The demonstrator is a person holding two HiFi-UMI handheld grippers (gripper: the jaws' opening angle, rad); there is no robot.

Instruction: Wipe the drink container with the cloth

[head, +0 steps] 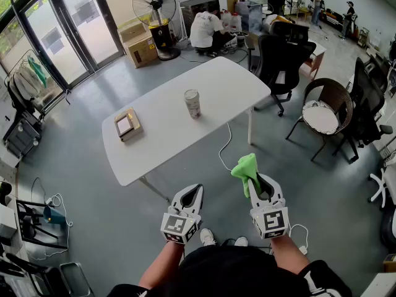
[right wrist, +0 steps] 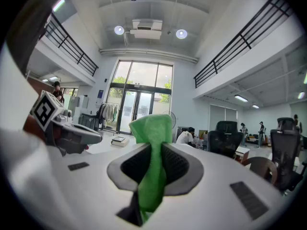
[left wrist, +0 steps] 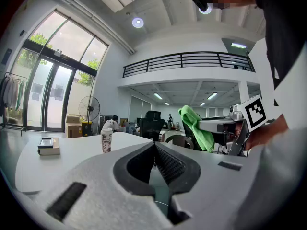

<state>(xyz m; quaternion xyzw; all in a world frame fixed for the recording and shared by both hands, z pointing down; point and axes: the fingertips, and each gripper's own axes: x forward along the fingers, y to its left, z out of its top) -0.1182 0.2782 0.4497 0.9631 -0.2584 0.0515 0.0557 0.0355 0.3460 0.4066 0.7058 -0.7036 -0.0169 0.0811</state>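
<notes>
The drink container [head: 192, 103], a pale patterned cup with a lid, stands upright near the middle of the white table [head: 161, 135]; it also shows in the left gripper view as a small cup [left wrist: 106, 140]. My right gripper [head: 260, 186] is shut on a green cloth [head: 245, 167], held over the floor well short of the table. The cloth [right wrist: 152, 163] hangs pinched between the jaws and sticks up past them. My left gripper [head: 192, 192] is beside it, jaws together with nothing between them [left wrist: 154, 150].
A small box with a book-like top [head: 127, 125] lies on the table's left part. A white cable [head: 224, 146] trails on the floor. Black office chairs [head: 281, 60] and a wicker chair [head: 325, 109] stand to the right. A person [head: 206, 31] crouches beyond the table.
</notes>
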